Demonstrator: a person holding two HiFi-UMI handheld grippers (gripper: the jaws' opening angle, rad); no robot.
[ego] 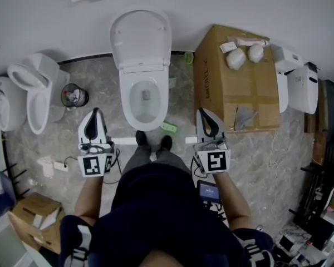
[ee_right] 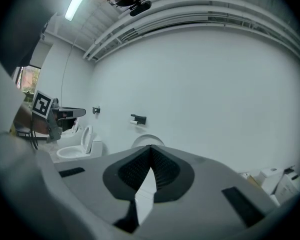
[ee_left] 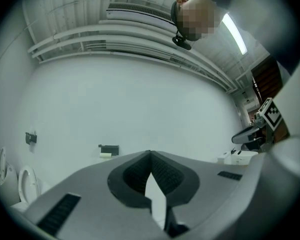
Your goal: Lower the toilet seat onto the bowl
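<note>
1. Standing along the floor's left edge are two spare toilets. A small round bin sits just beside them toward the middle. A small carton lies in the near left corner.
2. To the left of the bowl and apart from it, the left gripper is held out level over the floor. Its own view shows the ribbed pads pressed tip to tip with nothing between them, so it is clenched and empty. Beyond them are the white wall and a dark paper holder.
3. At the middle of the floor's far edge, the toilet seat is raised and leans back toward the wall, well clear of the open bowl below it. Neither gripper touches it. The person's dark shoes stand at the bowl's near end. A small green thing lies on the floor by the bowl's near right side.
4. The right gripper is held about level between the bowl and the large cardboard box, touching neither. In its own view the jaws meet at the tips and grip nothing, and the top of the raised seat shows just above them.
5. The box stands against the far wall toward the right, with white wrapped bundles on its top. More white fixtures stand beyond it at the floor's right edge.
</note>
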